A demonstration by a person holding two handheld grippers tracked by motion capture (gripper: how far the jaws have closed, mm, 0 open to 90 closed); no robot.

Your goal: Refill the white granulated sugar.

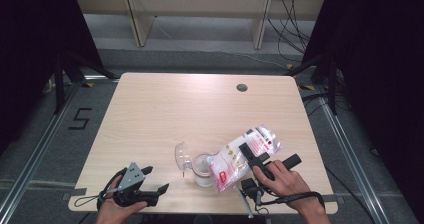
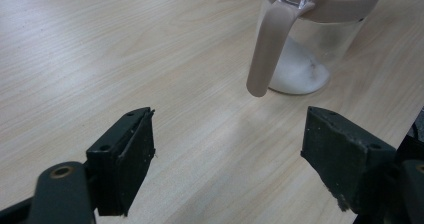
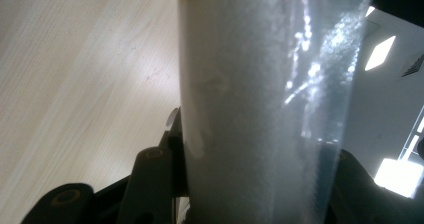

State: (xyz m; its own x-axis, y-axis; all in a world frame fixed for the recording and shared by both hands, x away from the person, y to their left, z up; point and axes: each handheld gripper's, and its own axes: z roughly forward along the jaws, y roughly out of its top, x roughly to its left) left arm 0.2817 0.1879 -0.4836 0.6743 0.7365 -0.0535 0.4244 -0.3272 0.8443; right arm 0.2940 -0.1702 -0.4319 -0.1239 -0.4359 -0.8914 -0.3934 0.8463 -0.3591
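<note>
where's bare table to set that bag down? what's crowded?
Free: the whole far half of the table, up to the round hole, and the left side beyond the left gripper. Crowded: the near edge at centre-right, where the open-lidded jar, the bag tilted over it and the right gripper sit together.

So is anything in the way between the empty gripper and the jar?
Nothing visible. The left gripper has its jaws open, and between it and the jar there is just bare table. The bag is on the jar's other side, held by the right gripper.
</note>
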